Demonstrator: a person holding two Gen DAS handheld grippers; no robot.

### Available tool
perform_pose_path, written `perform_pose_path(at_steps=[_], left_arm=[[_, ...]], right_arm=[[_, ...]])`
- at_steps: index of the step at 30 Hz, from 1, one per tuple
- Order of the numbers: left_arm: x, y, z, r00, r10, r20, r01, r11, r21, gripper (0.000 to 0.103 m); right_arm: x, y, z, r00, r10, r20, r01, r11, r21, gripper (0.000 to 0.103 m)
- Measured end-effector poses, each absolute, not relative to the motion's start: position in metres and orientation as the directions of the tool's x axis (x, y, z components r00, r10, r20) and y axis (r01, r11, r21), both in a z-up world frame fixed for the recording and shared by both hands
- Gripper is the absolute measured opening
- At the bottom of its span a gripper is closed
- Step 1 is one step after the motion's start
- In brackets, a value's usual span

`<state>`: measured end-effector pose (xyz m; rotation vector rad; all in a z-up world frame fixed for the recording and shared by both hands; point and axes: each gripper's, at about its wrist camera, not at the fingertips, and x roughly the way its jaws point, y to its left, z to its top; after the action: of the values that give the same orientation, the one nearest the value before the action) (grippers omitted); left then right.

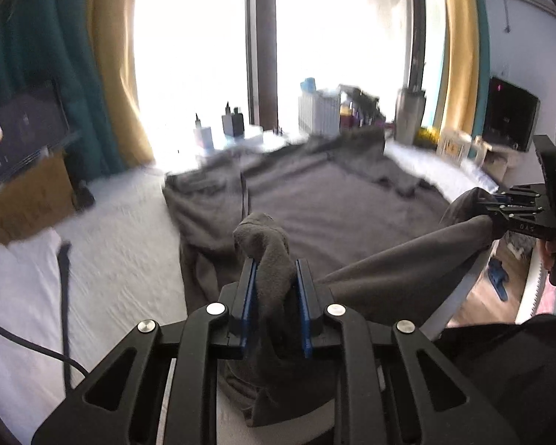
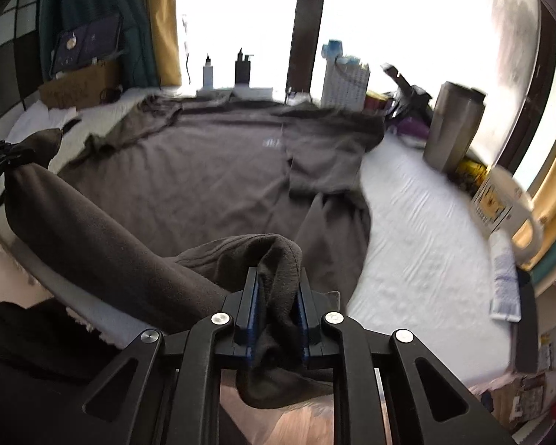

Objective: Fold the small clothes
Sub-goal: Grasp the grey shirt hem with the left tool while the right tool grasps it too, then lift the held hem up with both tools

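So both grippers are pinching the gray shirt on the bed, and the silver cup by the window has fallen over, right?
Not quite. The silver cup hasn't fallen over; the right wrist view shows it standing upright by the window. The rest holds: the left gripper and right gripper each have their jaws pinching the gray shirt spread on the bed.

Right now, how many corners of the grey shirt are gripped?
2: the left gripper pinches one corner of the grey cotton shirt; the right gripper pinches the other.
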<state>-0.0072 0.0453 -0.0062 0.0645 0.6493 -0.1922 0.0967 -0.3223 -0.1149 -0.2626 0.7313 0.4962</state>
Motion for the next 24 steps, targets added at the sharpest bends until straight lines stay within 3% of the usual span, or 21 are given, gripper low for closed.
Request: perform_pose_path(at_steps=[5,14,18,24], left_arm=[[-0.018,0.059,0.009,0.855,-0.093,-0.511,0.118,0.993,0.016,0.019],[-0.010,0.073,-0.070,0.620,-0.139,-0.772,0.110,0.990,-0.090,0.020],[-0.021,0.072,-0.081,0.535,-0.190,-0.823,0.176,0.978,-0.111,0.028],[-0.029,0.077,-0.069,0.506,-0.168,-0.846,0.229,0.972,-0.056,0.042]], right_arm=[[0.095,-0.332,-0.089,0.721,0.343,-0.602,-0.476,0.876,-0.071,0.016],[0.108,-0.315,-0.156,0.594,0.316,-0.739,-0.510,0.859,-0.043,0.016],[0.107,-0.313,-0.164,0.585,0.303,-0.752,-0.519,0.853,-0.060,0.017],[0.110,-0.311,-0.166,0.580,0.277,-0.766,-0.522,0.848,-0.089,0.017]])
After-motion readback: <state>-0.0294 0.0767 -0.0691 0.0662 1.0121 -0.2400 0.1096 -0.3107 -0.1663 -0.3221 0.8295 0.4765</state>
